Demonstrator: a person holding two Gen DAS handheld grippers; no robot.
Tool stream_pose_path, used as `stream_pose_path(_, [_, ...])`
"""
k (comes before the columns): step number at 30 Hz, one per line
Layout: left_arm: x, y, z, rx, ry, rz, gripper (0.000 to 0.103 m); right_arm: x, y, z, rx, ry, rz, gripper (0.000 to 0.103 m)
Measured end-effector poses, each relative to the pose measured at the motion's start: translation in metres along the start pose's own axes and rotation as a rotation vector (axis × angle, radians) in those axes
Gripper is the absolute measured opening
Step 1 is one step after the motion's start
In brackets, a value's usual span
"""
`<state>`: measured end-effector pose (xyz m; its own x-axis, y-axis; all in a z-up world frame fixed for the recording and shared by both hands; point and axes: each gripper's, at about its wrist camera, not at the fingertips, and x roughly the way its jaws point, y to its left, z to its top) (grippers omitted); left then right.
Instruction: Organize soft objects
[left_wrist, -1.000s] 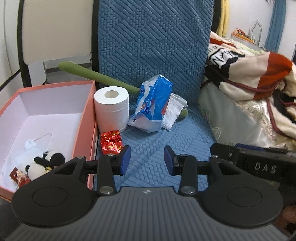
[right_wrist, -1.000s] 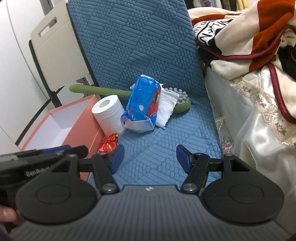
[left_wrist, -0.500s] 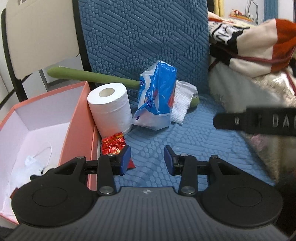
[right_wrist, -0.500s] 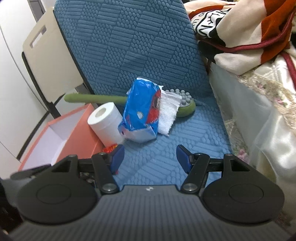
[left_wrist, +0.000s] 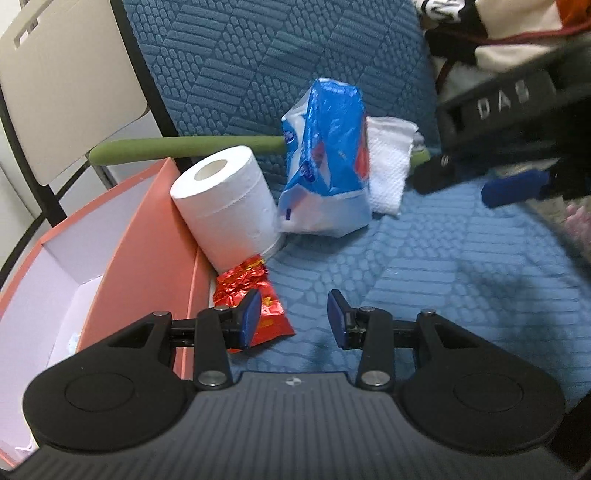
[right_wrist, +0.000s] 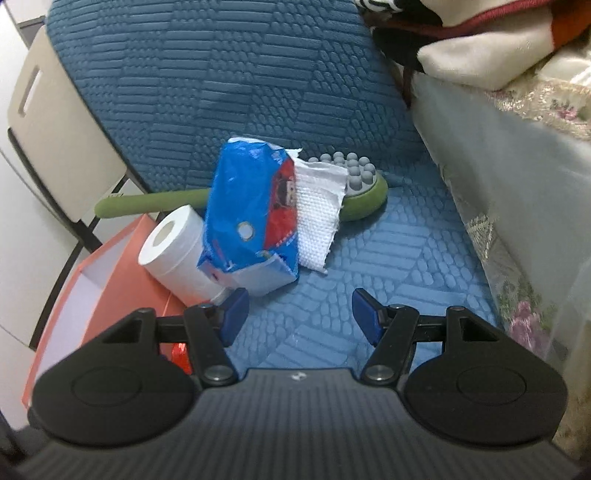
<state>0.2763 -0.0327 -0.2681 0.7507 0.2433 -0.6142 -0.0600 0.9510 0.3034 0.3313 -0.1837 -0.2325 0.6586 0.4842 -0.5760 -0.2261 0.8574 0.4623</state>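
We've got a blue quilted chair cushion (right_wrist: 229, 74) covering seat and back, a beige folding chair (left_wrist: 62, 85) off to the left by a white wall, and rumpled blankets (right_wrist: 491, 48) piled on the right.

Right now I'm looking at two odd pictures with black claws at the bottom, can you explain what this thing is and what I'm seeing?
Those claws are two handheld grabbers, one in each of a person's hands, each with a camera looking along its fingers. One picture is from the left gripper, the other from the right gripper. Both are open and hold nothing. On the blue cushion stand a toilet paper roll and a blue tissue pack, with a white paper towel and a green massage brush behind. A red foil wrapper lies beside an orange box. The dark bar at the left picture's upper right is the other grabber.
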Motion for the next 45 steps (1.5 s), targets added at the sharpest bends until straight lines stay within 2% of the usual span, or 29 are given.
stream_pose_path(7, [0.025, 0.002, 0.000, 0.001, 0.038, 0.079, 0.045, 0.022, 0.000, 0.013, 0.013, 0.023, 0.059, 0.065])
stream_pose_path(13, [0.049, 0.006, 0.004, -0.008, 0.074, 0.147, 0.045, 0.036, 0.012, 0.027, 0.047, 0.018, 0.185, 0.066])
stream_pose_path(15, [0.055, 0.008, 0.004, -0.012, 0.085, 0.143, 0.054, 0.040, 0.020, 0.032, 0.031, 0.006, 0.188, 0.066])
stream_pose_path(17, [0.061, 0.008, 0.006, -0.005, 0.079, 0.166, 0.059, 0.045, 0.027, 0.037, 0.016, 0.019, 0.177, 0.066])
stream_pose_path(20, [0.069, 0.008, 0.010, 0.014, 0.060, 0.183, 0.059, 0.053, 0.036, 0.042, -0.001, 0.040, 0.162, 0.066])
stream_pose_path(26, [0.087, 0.015, 0.009, 0.022, 0.081, 0.187, 0.059, 0.073, 0.046, 0.045, -0.042, 0.070, 0.096, 0.066])
stream_pose_path(34, [0.088, 0.020, 0.010, 0.013, 0.077, 0.148, 0.059, 0.092, 0.060, 0.047, -0.098, 0.071, 0.046, 0.066])
stream_pose_path(39, [0.093, 0.028, 0.015, -0.051, 0.086, 0.100, 0.059, 0.098, 0.061, 0.047, -0.103, 0.083, 0.013, 0.064])
stream_pose_path(43, [0.095, 0.031, 0.015, -0.074, 0.084, 0.087, 0.057, 0.099, 0.057, 0.049, -0.110, 0.092, -0.005, 0.056])
stream_pose_path(45, [0.096, 0.031, 0.015, -0.078, 0.082, 0.094, 0.047, 0.099, 0.054, 0.049, -0.109, 0.094, -0.014, 0.049])
